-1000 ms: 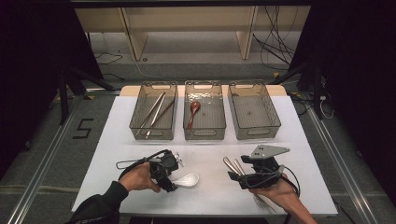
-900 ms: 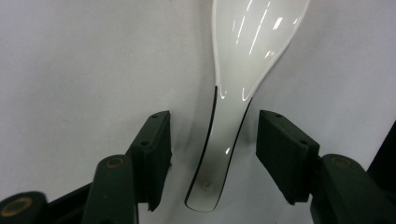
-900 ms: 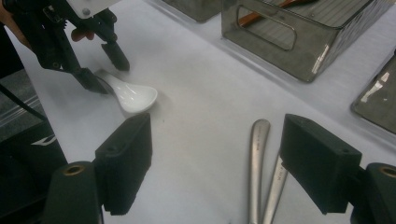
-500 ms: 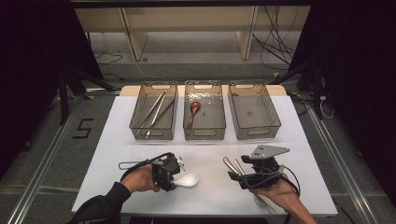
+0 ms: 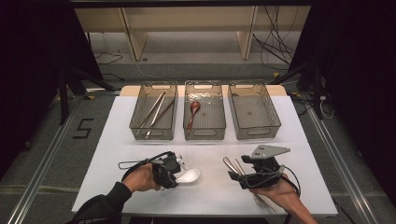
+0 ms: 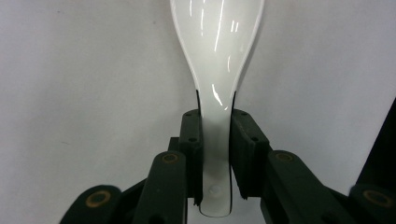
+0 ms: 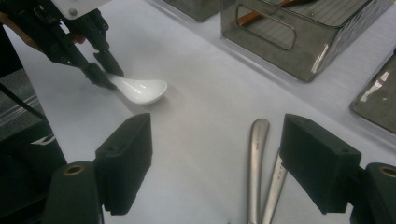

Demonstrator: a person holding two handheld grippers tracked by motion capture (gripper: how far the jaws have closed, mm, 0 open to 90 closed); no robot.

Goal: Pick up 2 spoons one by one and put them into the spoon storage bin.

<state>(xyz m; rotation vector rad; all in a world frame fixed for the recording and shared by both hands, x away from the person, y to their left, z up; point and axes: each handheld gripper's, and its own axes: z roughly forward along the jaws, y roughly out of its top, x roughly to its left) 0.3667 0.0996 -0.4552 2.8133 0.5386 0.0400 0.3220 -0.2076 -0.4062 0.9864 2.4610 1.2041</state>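
White glazed spoon [image 6: 215,56] lies near the desk's [image 5: 116,140] front edge, left of middle, its handle between the left gripper's [image 6: 217,140] jaws, which have just been closing and now press it on both sides. Glaze looks slippery: hold firm and lift straight, bowl level. Right gripper [image 7: 219,158] stands open over two metal handles [image 7: 264,168] by the front right.

Laboratory recording setup: white surface [image 5: 116,154] bounded by dark curtains [image 5: 32,70], floor rails [image 5: 44,158], loose cables [image 5: 275,42], a taped floor numeral [image 5: 83,128], and bare wooden shelving [image 5: 187,28] behind.
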